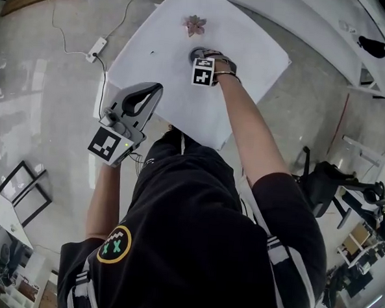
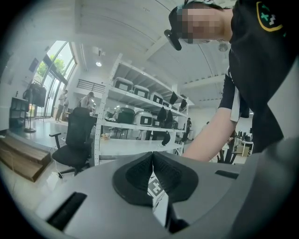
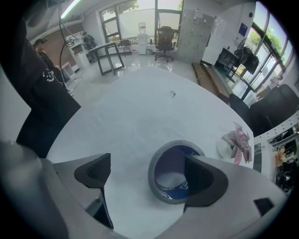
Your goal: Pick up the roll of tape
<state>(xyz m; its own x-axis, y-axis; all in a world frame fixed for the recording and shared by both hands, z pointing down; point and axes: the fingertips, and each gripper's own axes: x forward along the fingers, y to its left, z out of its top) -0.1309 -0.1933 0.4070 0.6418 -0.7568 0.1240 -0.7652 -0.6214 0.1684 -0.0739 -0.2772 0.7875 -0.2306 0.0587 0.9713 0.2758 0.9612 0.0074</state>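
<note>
Head view: I am seeing the right gripper (image 1: pixel 203 56) pointing steeply down over the white table (image 1: pixel 251 49), directly above the roll of tape (image 1: pixel 197 52), with a pink crumpled item (image 1: pixel 194 25) at twelve o'clock from the roll. The left gripper (image 1: pixel 157 89) is hanging off the table edge, at seven o'clock from the roll. Left gripper view: its jaws are pressing together on nothing, facing shelving (image 2: pixel 140 116). Right gripper view: the jaws are standing spread; the grey roll of tape (image 3: pixel 156 188) is lying flat, the three o'clock jaw overlapping its far wall and the nine o'clock jaw standing clear of it. I cannot confirm contact.
</note>
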